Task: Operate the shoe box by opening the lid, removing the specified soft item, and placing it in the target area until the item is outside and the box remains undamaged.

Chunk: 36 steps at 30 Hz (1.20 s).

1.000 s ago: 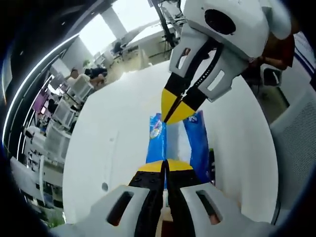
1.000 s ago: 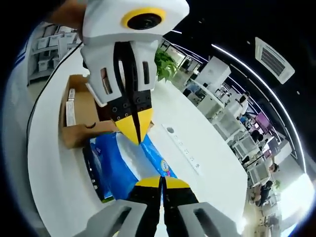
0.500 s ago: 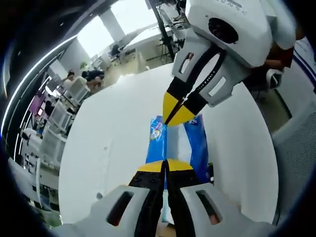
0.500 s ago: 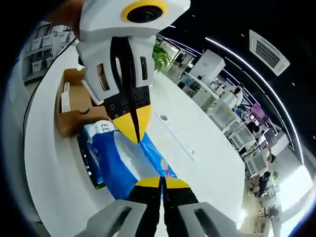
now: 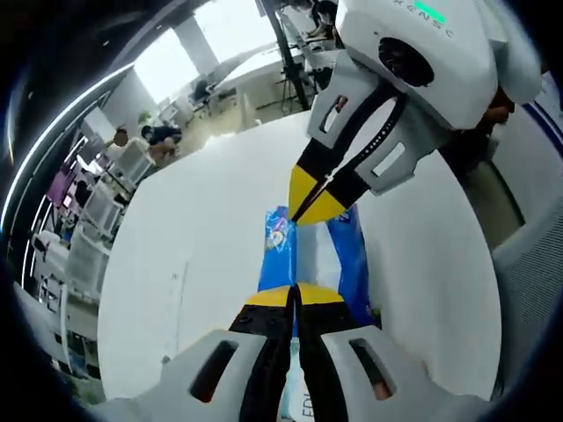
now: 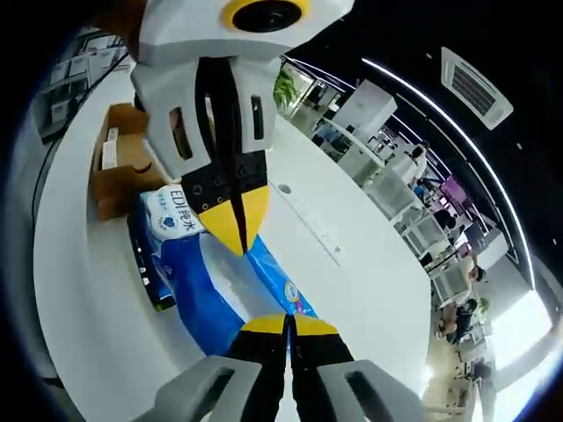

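At centre frame in the right gripper view, a blue-and-white soft tissue pack (image 6: 230,294) hangs lengthwise between the right gripper (image 6: 288,322) and left gripper (image 6: 233,230), both clamped on its ends. Upper left, the brown shoe box (image 6: 119,180) sits on the white table (image 6: 352,290).

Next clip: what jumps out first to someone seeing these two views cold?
A bright blue and white soft pack stretched between the two grippers above the white table, each gripper shut on one end of it. In the right gripper view, the left gripper looms from above, and the open brown shoe box sits on the table behind the pack.
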{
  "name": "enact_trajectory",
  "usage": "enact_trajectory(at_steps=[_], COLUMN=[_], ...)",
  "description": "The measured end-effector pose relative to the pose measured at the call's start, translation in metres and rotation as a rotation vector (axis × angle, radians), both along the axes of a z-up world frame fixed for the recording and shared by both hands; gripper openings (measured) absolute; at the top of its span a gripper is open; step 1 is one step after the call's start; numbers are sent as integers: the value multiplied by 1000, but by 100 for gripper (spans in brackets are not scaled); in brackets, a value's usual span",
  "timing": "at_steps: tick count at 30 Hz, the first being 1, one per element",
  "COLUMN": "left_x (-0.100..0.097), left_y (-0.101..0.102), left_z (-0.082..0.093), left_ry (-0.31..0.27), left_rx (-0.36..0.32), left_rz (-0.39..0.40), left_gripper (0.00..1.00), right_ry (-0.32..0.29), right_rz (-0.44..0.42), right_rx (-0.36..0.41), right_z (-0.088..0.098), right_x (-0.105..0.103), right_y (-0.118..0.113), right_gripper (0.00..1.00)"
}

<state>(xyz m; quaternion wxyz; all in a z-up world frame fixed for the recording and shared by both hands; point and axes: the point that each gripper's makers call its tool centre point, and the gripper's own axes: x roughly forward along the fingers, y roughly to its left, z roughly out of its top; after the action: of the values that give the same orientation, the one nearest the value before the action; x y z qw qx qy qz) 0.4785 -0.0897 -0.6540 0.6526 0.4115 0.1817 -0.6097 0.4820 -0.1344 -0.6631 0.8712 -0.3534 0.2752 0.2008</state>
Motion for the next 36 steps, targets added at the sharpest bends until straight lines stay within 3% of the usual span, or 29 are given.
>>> enact_trajectory(at_steps=[14, 36], left_x=[-6, -4], left_y=[-25, -40], left_z=[-33, -74], left_ry=[32, 93], left_rx=[11, 32], left_rz=[-13, 2], left_gripper=[0, 0], right_ry=[39, 91], right_rz=[-26, -65], right_rx=[-14, 13], right_z=[-26, -63], right_x=[0, -3], right_y=[-21, -36], right_gripper=[0, 0])
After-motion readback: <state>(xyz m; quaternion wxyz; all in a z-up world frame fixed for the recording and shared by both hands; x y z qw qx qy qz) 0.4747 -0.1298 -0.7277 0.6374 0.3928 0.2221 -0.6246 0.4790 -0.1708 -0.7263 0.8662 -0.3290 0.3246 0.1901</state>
